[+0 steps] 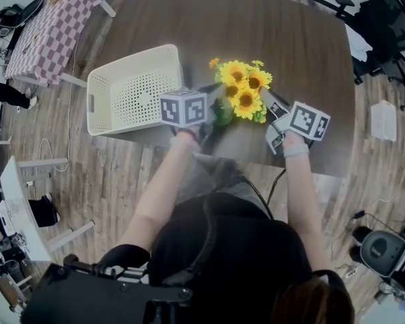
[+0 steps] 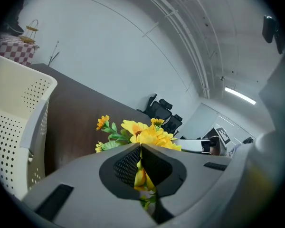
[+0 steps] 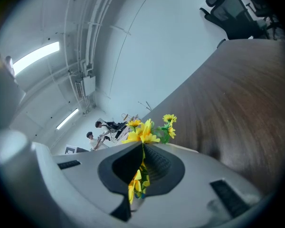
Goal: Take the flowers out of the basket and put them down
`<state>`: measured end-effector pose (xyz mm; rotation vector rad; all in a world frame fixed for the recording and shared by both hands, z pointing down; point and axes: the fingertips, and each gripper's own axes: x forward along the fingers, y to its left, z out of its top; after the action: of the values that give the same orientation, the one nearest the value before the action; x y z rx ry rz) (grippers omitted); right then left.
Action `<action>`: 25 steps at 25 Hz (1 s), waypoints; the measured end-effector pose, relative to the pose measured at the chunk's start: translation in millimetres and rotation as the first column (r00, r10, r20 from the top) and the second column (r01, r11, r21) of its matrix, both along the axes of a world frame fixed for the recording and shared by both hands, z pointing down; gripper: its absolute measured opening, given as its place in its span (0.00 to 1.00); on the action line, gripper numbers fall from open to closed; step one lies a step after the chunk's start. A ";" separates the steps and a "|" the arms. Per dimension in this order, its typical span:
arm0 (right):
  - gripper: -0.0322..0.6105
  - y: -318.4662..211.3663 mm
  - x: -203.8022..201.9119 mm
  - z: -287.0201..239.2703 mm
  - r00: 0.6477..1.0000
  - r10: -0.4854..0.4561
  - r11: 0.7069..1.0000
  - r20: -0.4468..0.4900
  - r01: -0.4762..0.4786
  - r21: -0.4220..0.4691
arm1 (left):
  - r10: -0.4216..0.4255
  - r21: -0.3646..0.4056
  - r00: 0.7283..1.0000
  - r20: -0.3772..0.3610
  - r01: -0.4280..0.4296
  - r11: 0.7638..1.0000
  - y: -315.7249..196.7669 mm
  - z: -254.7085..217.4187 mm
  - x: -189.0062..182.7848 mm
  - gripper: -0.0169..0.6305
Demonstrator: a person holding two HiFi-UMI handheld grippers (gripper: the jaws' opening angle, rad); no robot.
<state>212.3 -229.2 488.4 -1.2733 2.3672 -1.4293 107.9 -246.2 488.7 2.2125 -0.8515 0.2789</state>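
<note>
The bunch of yellow sunflowers with green leaves [image 1: 244,90] is outside the cream perforated plastic basket [image 1: 91,106], just to its right in the head view, over the dark brown wooden table [image 1: 290,46]. The left gripper [image 2: 140,151], on the side nearer the basket, has its jaws clamped on petals and leaves of the bunch. The right gripper [image 3: 143,151], on the side away from the basket, is clamped on the same bunch.

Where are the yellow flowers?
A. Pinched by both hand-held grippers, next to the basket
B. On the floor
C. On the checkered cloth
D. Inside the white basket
A: the left hand-held gripper and the right hand-held gripper are both shut on the flowers, which are outside the white basket, to its right in the head view.
</note>
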 end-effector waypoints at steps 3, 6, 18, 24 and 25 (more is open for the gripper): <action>0.05 -2.2 0.4 1.8 1.000 -0.001 1.000 -0.005 0.001 -0.006 | 0.000 -0.009 1.000 0.003 0.000 1.000 -0.7 2.7 0.5 0.03; 0.05 -3.3 0.0 3.6 1.000 -0.010 1.000 -0.014 0.010 -0.001 | 0.000 -0.014 1.000 0.006 0.001 1.000 -0.7 5.6 0.2 0.03; 0.05 -8.7 1.6 10.6 0.999 -0.016 1.000 -0.029 0.015 -0.018 | -0.012 -0.029 1.000 -0.006 0.012 1.000 -4.4 9.7 -1.2 0.03; 0.05 -11.0 0.7 10.5 1.000 -0.019 1.000 -0.022 0.019 -0.009 | -0.016 -0.039 1.000 -0.011 0.016 0.999 -5.0 10.6 -0.3 0.03; 0.05 -11.6 1.4 11.2 1.000 -0.015 1.000 -0.016 0.014 -0.009 | -0.018 -0.043 1.000 -0.014 0.017 0.999 -5.0 11.2 -0.1 0.03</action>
<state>213.7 -240.8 499.6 -1.2770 2.3880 -1.4405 107.8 -251.2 499.8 2.1644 -0.8490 0.2698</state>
